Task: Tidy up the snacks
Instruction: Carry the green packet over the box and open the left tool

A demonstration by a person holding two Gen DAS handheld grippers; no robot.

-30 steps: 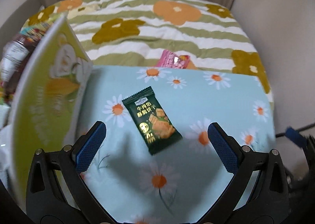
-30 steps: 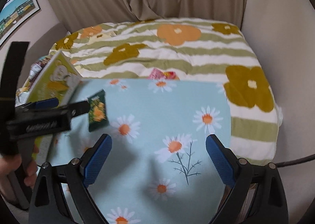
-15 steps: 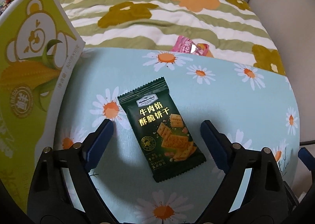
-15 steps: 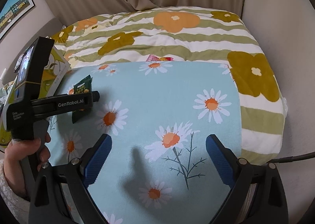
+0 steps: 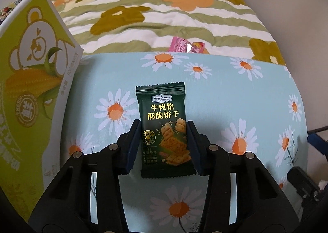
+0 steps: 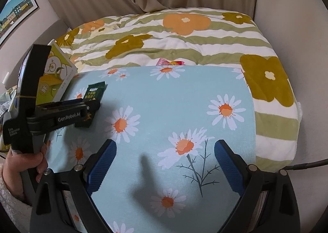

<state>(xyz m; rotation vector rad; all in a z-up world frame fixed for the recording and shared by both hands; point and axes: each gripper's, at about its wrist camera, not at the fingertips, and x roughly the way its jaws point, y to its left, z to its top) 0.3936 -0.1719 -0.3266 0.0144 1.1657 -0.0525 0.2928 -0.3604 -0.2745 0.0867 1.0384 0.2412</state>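
Gripping the lower half of the dark green cracker packet, the left gripper has its two fingers pressed against the packet's long edges, one on each side. In the right wrist view this gripper reaches in from 9 o'clock, roughly level over the daisy-print cloth, held by a hand at 8 o'clock that is partly cut off by the frame edge. Whether the packet rests on the cloth or is lifted off it cannot be told.

The right gripper hovers over the cloth with its blue pads spread wide and nothing between them.

A yellow-green box with a bear drawing stands tilted at 9 o'clock of the packet, its lower part cut off. A pink snack wrapper at 12 o'clock is half hidden behind the cloth's far edge, on the striped flower blanket.
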